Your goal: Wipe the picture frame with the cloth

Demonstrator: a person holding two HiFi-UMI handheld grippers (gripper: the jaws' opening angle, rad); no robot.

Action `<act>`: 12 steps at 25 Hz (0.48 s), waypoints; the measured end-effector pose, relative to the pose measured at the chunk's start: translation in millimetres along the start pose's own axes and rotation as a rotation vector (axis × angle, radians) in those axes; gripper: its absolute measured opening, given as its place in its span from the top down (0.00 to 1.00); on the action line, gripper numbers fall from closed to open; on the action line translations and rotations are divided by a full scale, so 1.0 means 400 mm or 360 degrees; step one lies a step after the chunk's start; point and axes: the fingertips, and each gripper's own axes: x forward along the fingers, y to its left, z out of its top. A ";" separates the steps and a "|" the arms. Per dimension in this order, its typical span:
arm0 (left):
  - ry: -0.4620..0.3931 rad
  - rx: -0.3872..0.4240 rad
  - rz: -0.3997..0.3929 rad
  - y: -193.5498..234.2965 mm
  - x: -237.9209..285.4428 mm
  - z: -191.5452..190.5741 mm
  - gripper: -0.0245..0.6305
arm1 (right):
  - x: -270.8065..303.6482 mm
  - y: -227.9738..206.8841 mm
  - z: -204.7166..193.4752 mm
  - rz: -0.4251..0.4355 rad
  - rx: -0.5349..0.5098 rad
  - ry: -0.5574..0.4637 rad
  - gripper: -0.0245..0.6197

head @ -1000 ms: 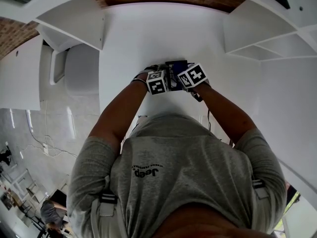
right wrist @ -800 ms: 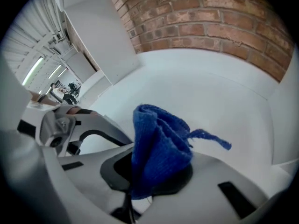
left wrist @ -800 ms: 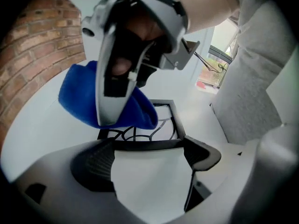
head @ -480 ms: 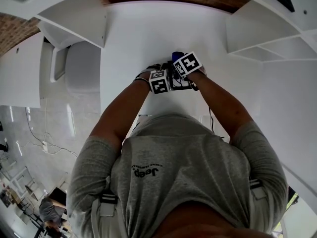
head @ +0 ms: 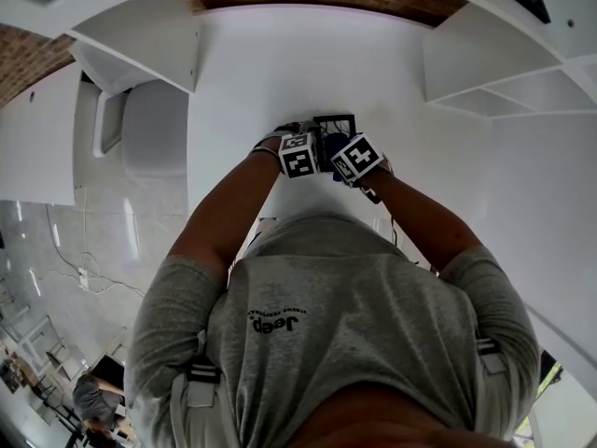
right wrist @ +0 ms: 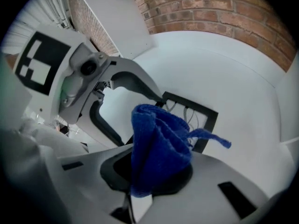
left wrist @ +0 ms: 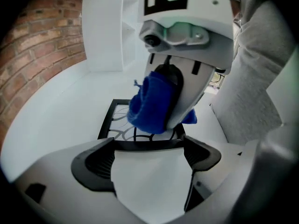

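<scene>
Left gripper point(left wrist: 149, 147): its jaws stood wide apart, and the black ribbed pads pressed the two ends of the picture frame's point(left wrist: 106, 121) near edge, clamping it across its width.
Picture frame: thin, black and rectangular, it sat on the white table point(head: 280, 54) just beyond the grippers. Its white face carried thin curved lines.
Cloth point(right wrist: 159, 143): it was deep blue with a looped, towel-like weave, bunched into a folded wad with one loose tail poking out to the right. It hung over the frame's near half, but whether it touched the frame could not be told.
Right gripper point(right wrist: 153, 174): its jaws were closed tight on the cloth's lower end, and the wad bulged past the tips.
Left gripper view alone: the frame's near bar ran from pad to pad, and the cloth hid part of the patterned face.
Right gripper view alone: it showed the cloth's folds and the left gripper's curved black fingers reaching the frame.
Head view alone: the two marker cubes sat side by side, almost touching, with the frame's far edge showing beyond them.
</scene>
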 end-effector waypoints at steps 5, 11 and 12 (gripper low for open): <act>0.0005 -0.0002 -0.0002 -0.001 0.000 0.000 0.26 | -0.017 0.046 -0.041 0.0015 -0.0071 0.0023 0.88; 0.0015 0.0000 0.0002 0.000 0.003 -0.004 0.26 | -0.016 0.078 -0.068 0.0078 -0.0071 0.0042 0.88; 0.0013 -0.0001 0.0000 -0.001 0.000 -0.002 0.26 | -0.015 0.079 -0.069 0.0081 -0.0070 0.0038 0.88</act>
